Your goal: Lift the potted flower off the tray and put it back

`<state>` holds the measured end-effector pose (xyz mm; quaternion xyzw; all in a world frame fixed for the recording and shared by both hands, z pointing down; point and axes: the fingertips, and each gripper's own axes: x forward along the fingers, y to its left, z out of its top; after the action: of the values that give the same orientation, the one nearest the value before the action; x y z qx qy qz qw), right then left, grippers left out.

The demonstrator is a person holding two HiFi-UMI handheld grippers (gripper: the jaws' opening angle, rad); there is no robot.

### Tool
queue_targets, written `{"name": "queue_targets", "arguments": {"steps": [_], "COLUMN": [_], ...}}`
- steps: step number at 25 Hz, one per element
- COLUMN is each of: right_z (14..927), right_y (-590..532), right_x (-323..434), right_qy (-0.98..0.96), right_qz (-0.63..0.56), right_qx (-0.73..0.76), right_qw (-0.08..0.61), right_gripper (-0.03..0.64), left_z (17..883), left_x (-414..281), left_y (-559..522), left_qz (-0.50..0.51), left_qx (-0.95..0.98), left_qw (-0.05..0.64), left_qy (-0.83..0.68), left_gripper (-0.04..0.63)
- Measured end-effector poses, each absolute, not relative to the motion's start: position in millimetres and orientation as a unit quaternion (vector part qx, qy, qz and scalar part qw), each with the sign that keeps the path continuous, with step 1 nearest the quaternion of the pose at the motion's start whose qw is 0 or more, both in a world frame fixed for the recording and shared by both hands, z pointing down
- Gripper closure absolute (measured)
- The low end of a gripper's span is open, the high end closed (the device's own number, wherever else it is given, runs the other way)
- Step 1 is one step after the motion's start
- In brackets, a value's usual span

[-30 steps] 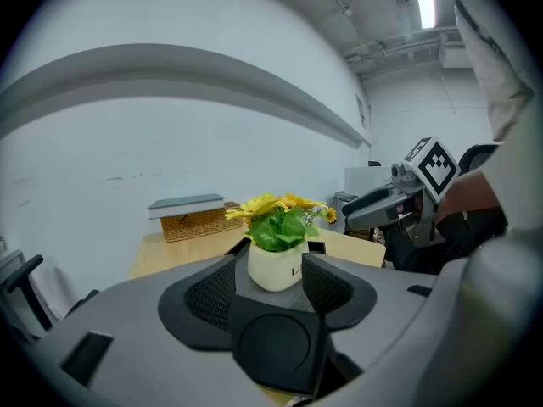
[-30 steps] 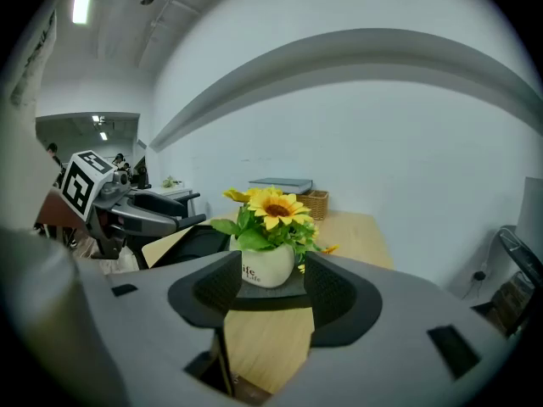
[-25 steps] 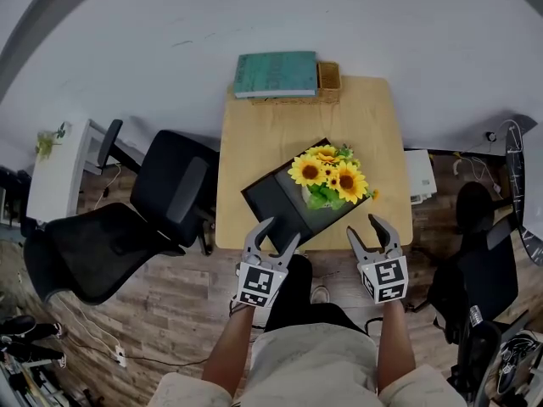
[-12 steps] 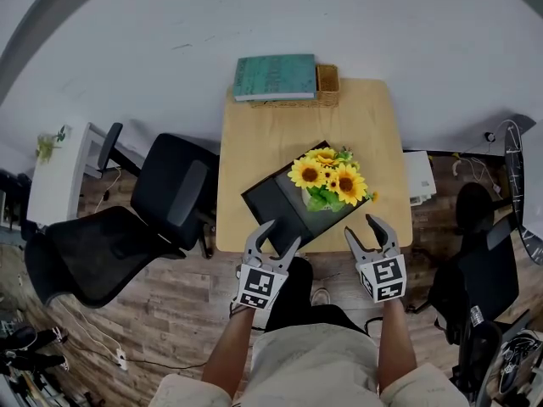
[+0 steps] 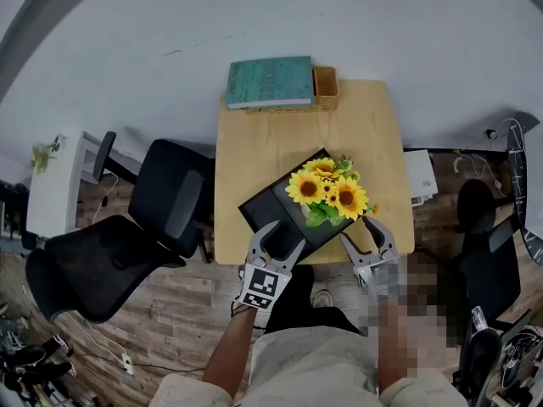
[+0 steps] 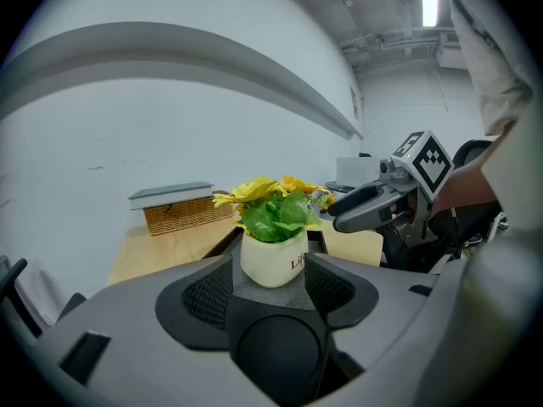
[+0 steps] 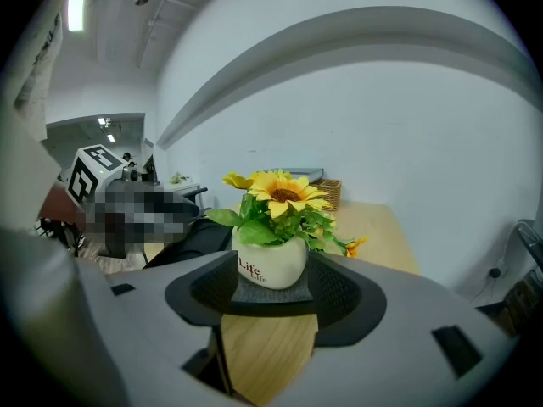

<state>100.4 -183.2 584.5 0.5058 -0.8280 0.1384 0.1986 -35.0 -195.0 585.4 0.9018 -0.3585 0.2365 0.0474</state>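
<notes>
The potted flower [image 5: 327, 192], yellow sunflowers in a white pot [image 6: 273, 258], stands on the black tray [image 5: 273, 211] near the front of the wooden table [image 5: 271, 139]. My left gripper [image 5: 284, 234] is at the tray's near edge, left of the pot. Its jaws are opening and nothing is between its pads. My right gripper [image 5: 361, 231] is at the table's front edge, right of the pot, jaws opening too and empty. In the left gripper view the pot is just beyond my left gripper [image 6: 268, 282]. The pot [image 7: 271, 264] shows likewise ahead of my right gripper [image 7: 273, 291].
A teal book [image 5: 270, 80] lies on a wicker basket [image 5: 327, 83] at the table's far edge. Two black office chairs [image 5: 170, 195] stand left of the table. A white unit [image 5: 419, 175] and cables are on the right. The person's legs are below the table's front edge.
Both grippers have moved forward to the tray and pot. Their jaws stand slightly wider. The pot and tray have not moved on the table.
</notes>
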Motion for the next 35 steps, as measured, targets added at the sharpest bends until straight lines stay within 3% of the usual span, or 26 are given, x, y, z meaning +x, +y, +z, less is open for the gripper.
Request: {"name": "queue_targets", "arguments": {"steps": [22, 35], "right_z": [620.5, 631.0], "right_y": [-228.8, -239.8], "right_x": [84.3, 77.6], "right_qy": [-0.844, -0.856], "right_qz": [0.182, 0.193], "right_qx": [0.442, 0.404], "right_qw": [0.242, 0.260], "right_gripper": [0.281, 0.278], "left_z": [627.4, 636.4], "left_x": [2.9, 13.1], "left_y": [-239.7, -248.2], "left_qz": [0.301, 0.305], "left_qx": [0.926, 0.934], "left_qw": [0.054, 0.047], "left_qy": [-0.220, -0.181], "left_gripper": [0.318, 0.310]}}
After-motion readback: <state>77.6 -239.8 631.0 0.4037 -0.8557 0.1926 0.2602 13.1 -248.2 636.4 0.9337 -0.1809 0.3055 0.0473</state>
